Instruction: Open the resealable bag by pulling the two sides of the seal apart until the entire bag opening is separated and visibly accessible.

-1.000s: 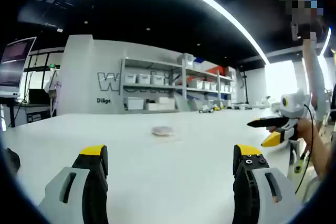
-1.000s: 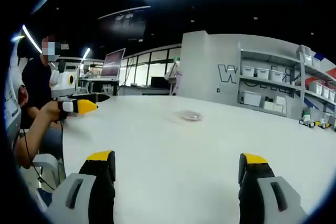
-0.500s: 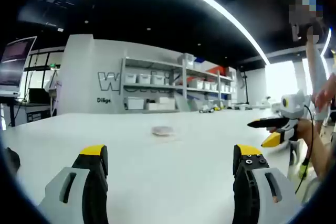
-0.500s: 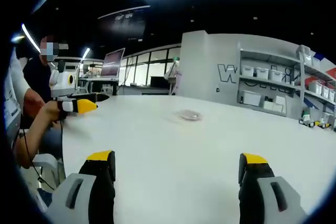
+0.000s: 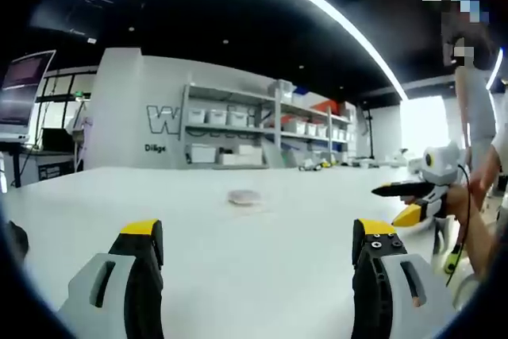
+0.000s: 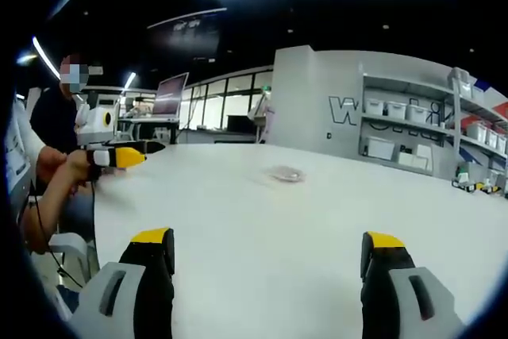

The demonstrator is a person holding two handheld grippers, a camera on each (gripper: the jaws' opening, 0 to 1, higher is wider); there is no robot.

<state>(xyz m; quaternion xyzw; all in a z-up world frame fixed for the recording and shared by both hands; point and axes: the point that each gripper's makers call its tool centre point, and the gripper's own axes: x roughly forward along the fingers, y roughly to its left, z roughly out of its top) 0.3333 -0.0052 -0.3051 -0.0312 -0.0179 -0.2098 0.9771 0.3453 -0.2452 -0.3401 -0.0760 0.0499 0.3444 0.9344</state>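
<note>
A small clear resealable bag (image 5: 244,196) lies flat on the white table (image 5: 206,267), far ahead of my left gripper (image 5: 258,232), whose yellow-tipped jaws stand open with nothing between them. In the right gripper view the same bag (image 6: 287,173) lies well ahead of my right gripper (image 6: 268,240), also open and empty. Each gripper also shows in the other's view, held low over the table edge by a hand: the right gripper (image 5: 406,198) at the right side, the left gripper (image 6: 119,156) at the left side. Neither gripper touches the bag.
Shelves with white bins (image 5: 238,136) line the grey back wall. A person (image 6: 48,164) sits at the table's edge with a thin cable hanging by the arm. Desks with monitors (image 6: 171,101) stand beyond the table.
The left gripper view has tipped up slightly. The person's hand by the right gripper has shifted. The bag has stayed in place and both grippers stay open.
</note>
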